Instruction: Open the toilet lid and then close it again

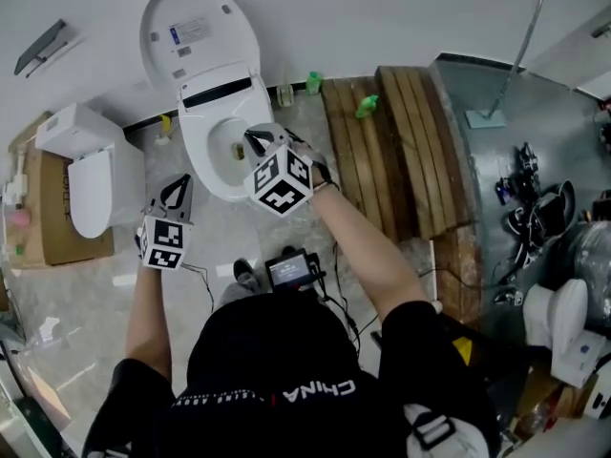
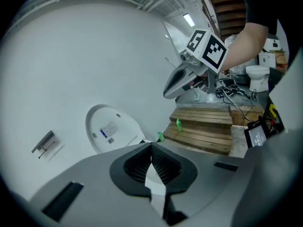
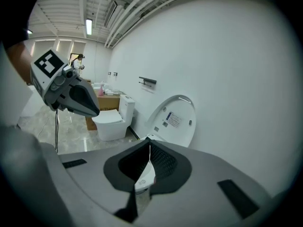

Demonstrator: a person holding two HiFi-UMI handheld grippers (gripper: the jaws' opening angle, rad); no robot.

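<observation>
The white toilet's lid (image 1: 196, 31) stands raised against the wall, label side out, above the uncovered bowl (image 1: 216, 165). My right gripper (image 1: 254, 139) hovers over the bowl's right rim, jaws shut and empty. Off the bowl's left side, over the floor, my left gripper (image 1: 179, 183) is also shut with nothing in it. In the left gripper view the shut jaws (image 2: 151, 148) point toward the lid (image 2: 111, 129), and the right gripper (image 2: 182, 82) shows at upper right. The right gripper view has its shut jaws (image 3: 150, 145) below the lid (image 3: 174, 121), with the left gripper (image 3: 75, 96) at left.
A second closed toilet (image 1: 91, 175) stands at left beside a cardboard box (image 1: 43, 222). A wooden pallet (image 1: 401, 151) lies right of the bowl, with green bottles (image 1: 368, 108) at its far end. A screen device (image 1: 289, 270) and cables lie on the floor near the person's feet.
</observation>
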